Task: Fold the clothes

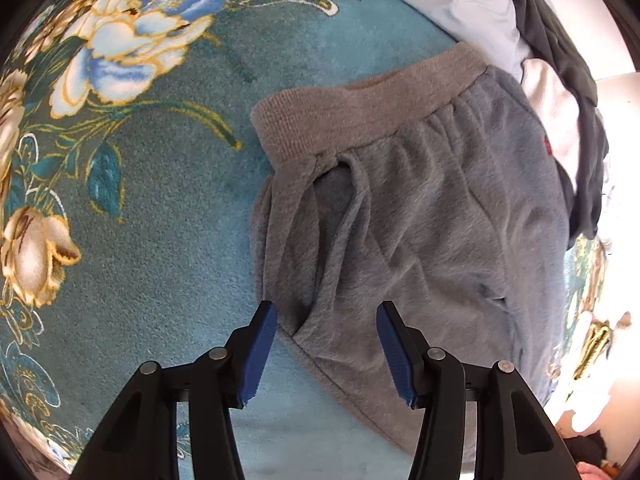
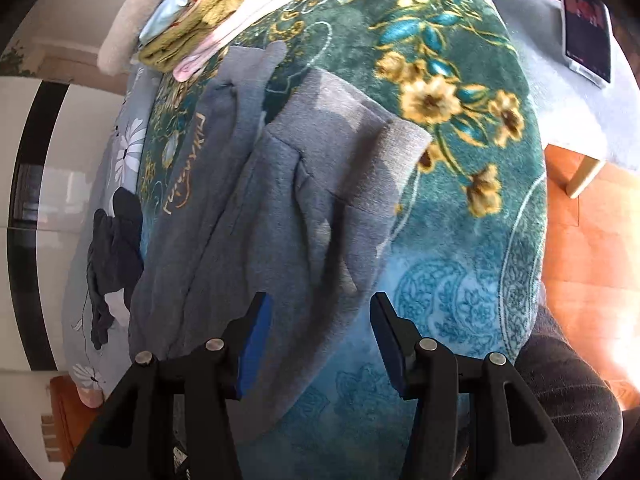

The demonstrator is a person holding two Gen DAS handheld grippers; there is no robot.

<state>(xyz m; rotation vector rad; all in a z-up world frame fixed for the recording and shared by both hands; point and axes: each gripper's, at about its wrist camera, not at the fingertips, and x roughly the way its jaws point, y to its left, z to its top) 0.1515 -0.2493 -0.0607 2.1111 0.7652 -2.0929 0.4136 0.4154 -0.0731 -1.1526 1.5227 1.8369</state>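
Both my tools are hanging open with nothing in them, left tool (image 1: 326,344) and right tool (image 2: 320,336). The grey sweatpants (image 1: 408,208) lie flat on the flowery teal blanket (image 1: 152,240), near the bed's edge.

Teal floral blanket (image 2: 460,128) over bed; orange wood floor (image 2: 580,248), sunlit; possibly grey chair (image 2: 560,80) beyond.

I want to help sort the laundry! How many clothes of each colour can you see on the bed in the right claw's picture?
Grey: 1, the sweatpants
Dark: 1, a crumpled garment
Olive green: 1, a knit piece
Pink: 1, a piece under the green one
Light blue: 1, a printed piece
Total: 5 that I can tell apart
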